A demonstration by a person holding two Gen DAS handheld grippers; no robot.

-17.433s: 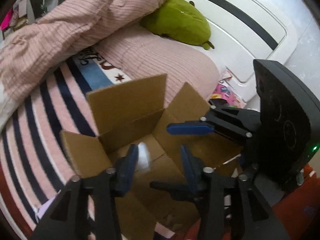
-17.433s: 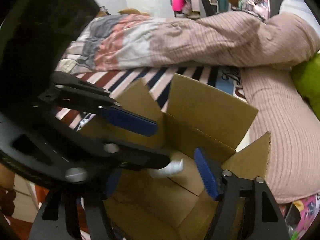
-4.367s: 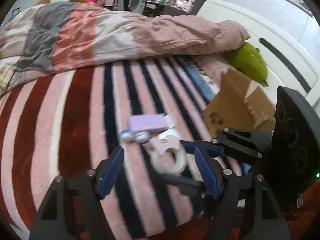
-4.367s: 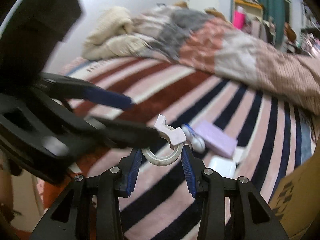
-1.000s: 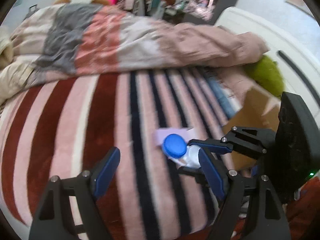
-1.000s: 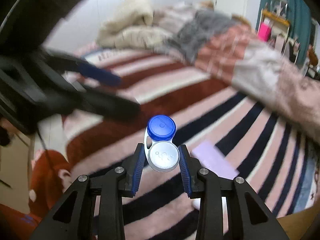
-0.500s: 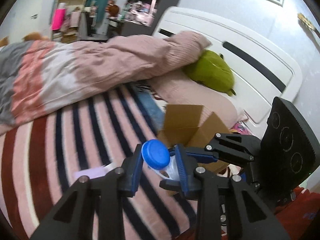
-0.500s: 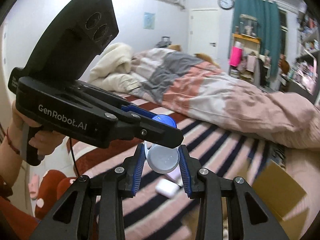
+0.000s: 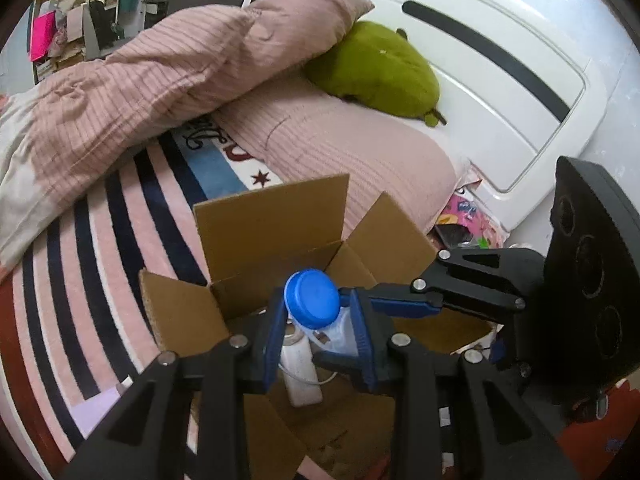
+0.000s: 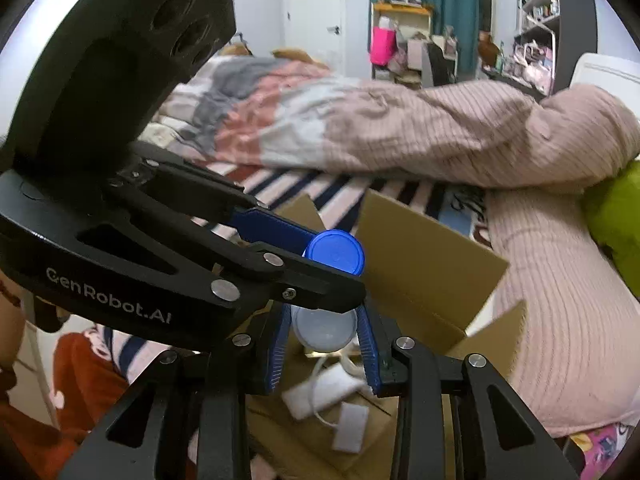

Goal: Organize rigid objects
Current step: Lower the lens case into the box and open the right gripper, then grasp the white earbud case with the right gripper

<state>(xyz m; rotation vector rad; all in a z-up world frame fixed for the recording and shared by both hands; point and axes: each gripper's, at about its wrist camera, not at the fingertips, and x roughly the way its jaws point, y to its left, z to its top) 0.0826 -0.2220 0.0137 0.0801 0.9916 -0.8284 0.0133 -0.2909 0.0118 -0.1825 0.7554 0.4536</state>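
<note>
A small case with a blue cap (image 9: 312, 298) and a white cap (image 10: 324, 326) is held by both grippers at once. My left gripper (image 9: 318, 332) is shut on it near the blue cap. My right gripper (image 10: 325, 338) is shut on its white cap end. The case hangs over the open cardboard box (image 9: 272, 220), which also shows in the right wrist view (image 10: 420, 264). Inside the box lie a white adapter with a cord (image 10: 320, 394) and a small white block (image 10: 351, 426).
The box stands on a striped blanket (image 9: 80, 240) on the bed. A pink ribbed duvet (image 9: 160, 64), a pink pillow (image 9: 352, 148) and a green plush (image 9: 380, 68) lie behind it, before the white headboard (image 9: 500, 92). A lilac item (image 9: 98, 408) lies left of the box.
Both grippers have carried the case from above the open blanket over to the box. The left gripper, open a second ago, has shut on the case.
</note>
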